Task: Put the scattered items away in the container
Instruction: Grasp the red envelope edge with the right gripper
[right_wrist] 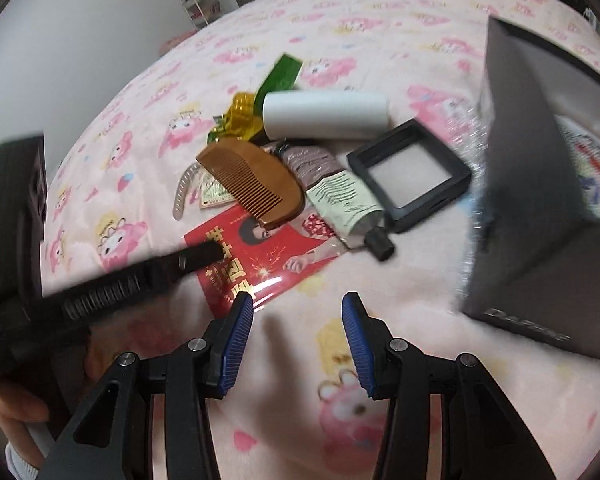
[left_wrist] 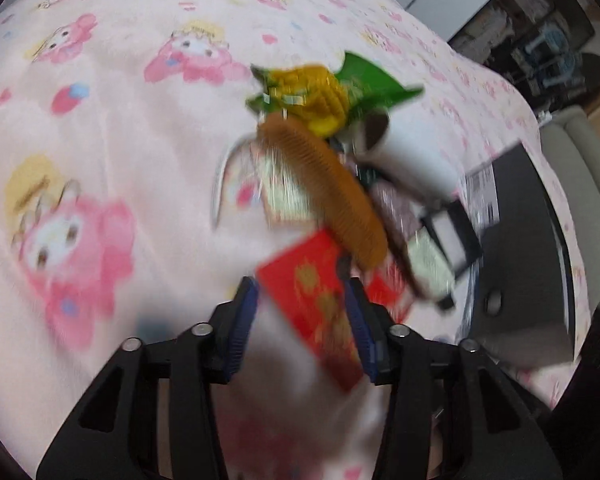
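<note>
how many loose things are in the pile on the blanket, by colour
red: 1, envelope
brown: 1, comb
white: 1, tube
black: 1, square case
pale green: 1, cream tube
clear: 1, hair clip
green-yellow: 1, wrapper
total: 7

Left claw (left_wrist: 302, 304) open over red packet (left_wrist: 320, 304); brown comb (left_wrist: 324, 192) beyond.

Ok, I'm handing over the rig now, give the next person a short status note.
Left gripper: jaws open, red envelope between them, not gripped.
Right gripper: jaws open, empty, above the bedspread.
Pile untouched: comb, white tube, cream tube, black frame, green and yellow wrappers.
Grey box stands to the right.
Nothing tidied yet; everything is left.
</note>
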Motion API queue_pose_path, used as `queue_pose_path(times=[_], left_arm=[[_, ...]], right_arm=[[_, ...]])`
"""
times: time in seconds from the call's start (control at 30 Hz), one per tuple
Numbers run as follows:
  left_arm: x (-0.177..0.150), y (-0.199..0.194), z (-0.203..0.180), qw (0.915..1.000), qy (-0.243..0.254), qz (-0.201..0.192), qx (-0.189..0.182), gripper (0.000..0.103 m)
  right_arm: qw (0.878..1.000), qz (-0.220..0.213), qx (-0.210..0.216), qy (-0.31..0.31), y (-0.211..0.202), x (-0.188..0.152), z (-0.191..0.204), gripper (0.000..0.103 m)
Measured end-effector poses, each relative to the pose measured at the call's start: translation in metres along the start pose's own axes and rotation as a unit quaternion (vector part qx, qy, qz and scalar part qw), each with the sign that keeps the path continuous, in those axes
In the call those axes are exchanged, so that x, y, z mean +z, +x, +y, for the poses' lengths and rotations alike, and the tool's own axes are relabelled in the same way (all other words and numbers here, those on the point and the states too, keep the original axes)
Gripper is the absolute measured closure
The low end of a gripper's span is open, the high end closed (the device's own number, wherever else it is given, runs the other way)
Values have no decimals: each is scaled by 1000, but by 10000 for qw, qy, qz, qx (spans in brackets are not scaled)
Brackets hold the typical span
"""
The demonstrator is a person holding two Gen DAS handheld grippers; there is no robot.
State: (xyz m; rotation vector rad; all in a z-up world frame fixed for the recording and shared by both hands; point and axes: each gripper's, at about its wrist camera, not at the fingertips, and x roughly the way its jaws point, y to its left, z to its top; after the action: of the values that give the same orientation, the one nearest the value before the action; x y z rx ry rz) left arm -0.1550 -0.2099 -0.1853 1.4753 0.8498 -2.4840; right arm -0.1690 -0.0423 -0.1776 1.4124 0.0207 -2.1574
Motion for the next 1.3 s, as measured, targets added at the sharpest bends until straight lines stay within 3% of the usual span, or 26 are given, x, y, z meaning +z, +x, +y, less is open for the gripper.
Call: queue_pose_path(times=[0.1,0.2,0.37,0.57,0.83,0.9,1.1,1.23,1.3], left_arm=[[17,12,2,10000,10,16,88,55],[17,17,11,9997,-193,102,-132,66],[9,12,18,9979,-368,177,-497,75],[-6,-5,5,9986,-211,-3,-475,84],[-32,-18,-1,9962,-102,324,-797,81],[-26,-20,12,9948,-385,244,-911,72],[-2,-9,43,9922,-886,-46,-876,71],[5,11,38,9905,-880,142,-1049,71],[2,11,24,9930,-560,194,-1024,73]], right_arm=[[9999,139,39,49,18,3,2,61],[9996,97,102,243,27,2,-1,61],[9986,-9,286,451,24,2,-3,61],[9992,-77,171,357,4,-6,6,61],[9997,-148,-174,72,-22,-17,19,61],[9997,-122,-181,52,-22,-18,19,61],[9998,-58,-172,85,-12,-14,19,61],[9995,5,-56,301,0,-10,11,61],[9991,69,68,412,7,-9,7,61]])
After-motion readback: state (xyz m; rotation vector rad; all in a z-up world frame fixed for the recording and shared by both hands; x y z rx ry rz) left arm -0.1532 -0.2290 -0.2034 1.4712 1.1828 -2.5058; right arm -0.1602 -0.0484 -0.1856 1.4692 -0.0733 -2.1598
